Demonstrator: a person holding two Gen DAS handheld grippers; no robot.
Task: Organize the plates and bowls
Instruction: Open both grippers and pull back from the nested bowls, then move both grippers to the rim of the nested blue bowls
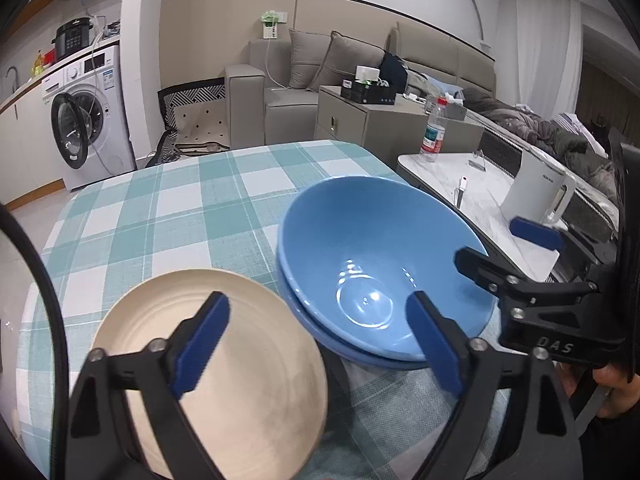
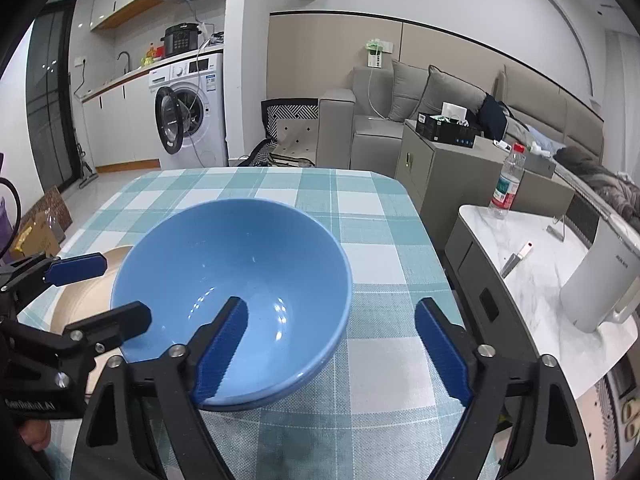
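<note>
Straddling near rim of nested blue bowls [image 2: 232, 280]: right gripper [image 2: 332, 348], jaws apart, empty. Left gripper [image 1: 316, 344] apart, empty, bowls right-forward, beige plate [image 1: 216, 372] left. Right nearer bowls.

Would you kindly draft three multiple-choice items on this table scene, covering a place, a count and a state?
1. Where is the round beige plate relative to the blue bowls, in the left wrist view?
A. left
B. right
C. inside them

2. How many glossy blue ceramic bowls are nested?
A. one
B. two
C. four

3. How does the left gripper stand?
A. shut on the plate
B. open
C. shut on a bowl

Answers: 1 A, the plate lies left of the bowls; 2 B, a second rim shows beneath the upper bowl; 3 B, its fingers are spread apart, holding nothing.
</note>
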